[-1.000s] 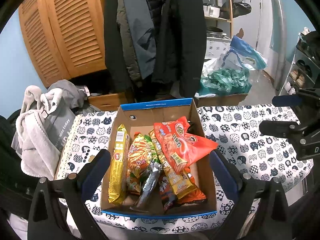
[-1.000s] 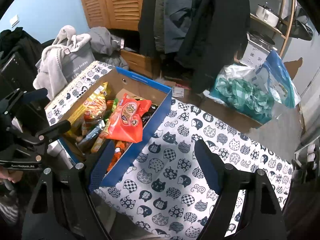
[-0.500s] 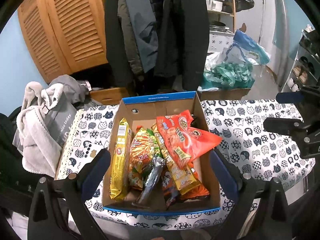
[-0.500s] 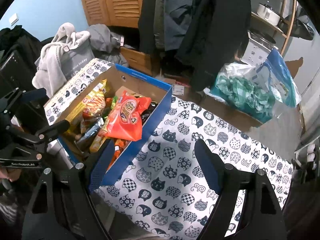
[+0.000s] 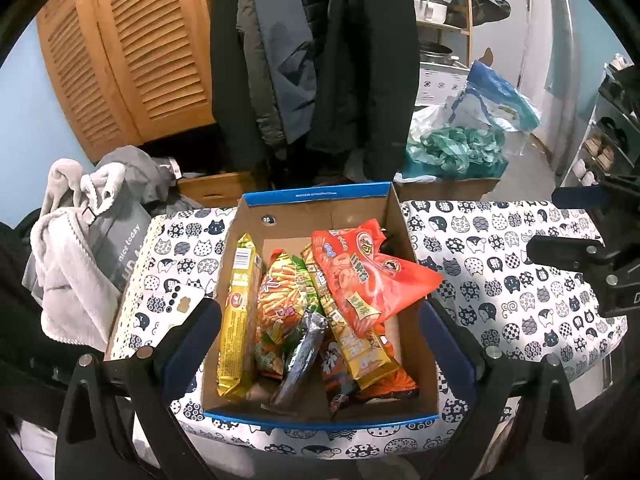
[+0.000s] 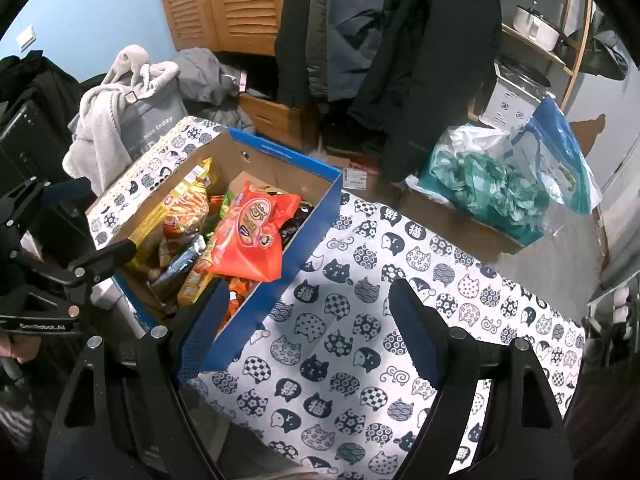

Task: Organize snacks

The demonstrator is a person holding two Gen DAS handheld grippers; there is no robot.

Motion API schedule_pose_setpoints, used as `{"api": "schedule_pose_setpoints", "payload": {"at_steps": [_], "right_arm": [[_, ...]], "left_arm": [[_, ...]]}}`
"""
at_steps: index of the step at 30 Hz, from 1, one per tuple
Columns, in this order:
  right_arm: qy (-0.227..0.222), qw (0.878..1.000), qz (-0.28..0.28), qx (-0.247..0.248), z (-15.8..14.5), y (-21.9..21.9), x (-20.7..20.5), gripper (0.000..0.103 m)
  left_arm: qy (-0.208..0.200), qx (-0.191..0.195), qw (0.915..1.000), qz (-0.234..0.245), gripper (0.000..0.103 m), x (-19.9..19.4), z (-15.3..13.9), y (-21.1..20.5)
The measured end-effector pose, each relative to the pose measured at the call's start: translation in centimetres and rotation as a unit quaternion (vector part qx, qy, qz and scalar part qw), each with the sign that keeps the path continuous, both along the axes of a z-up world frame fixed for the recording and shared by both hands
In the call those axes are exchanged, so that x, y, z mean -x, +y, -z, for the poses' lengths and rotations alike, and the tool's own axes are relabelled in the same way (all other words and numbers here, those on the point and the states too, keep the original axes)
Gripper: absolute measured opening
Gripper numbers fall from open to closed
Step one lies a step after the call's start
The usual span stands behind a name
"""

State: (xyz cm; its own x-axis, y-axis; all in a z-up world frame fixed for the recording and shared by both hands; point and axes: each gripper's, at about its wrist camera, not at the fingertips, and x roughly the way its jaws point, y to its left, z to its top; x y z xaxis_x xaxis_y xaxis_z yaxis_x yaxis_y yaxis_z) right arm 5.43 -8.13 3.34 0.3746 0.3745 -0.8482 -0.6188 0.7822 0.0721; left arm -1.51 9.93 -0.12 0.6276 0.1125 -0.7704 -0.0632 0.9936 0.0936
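home entryway | hanging coats [image 5: 320, 60] | shoe rack [image 5: 608, 148] | louvered wardrobe [image 5: 132, 52]

Snack box contents as I found them

My open cardboard box [image 5: 316, 210] with blue rim sat on the cat-print surface; an orange-red bag [image 5: 364, 270] lay topmost, a yellow packet [image 5: 236, 316] leaned along its left wall.

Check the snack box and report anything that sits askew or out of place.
The red bag lies tilted on top of the other packets, one corner poking over the box wall on the right. The rest are heaped at angles rather than sorted. A phone lies on the cloth left of the box.
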Motion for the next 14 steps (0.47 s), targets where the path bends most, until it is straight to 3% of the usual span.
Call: {"api": "schedule_pose_setpoints", "payload": {"at_steps": [14], "right_arm": [[0.001,1.000,-0.001,0.002,0.25,-0.15,-0.07,0.081]], "left_arm": [[-0.001,-0.004,1.0000,-0.001,0.100,-0.20,-0.02,0.30]]}}
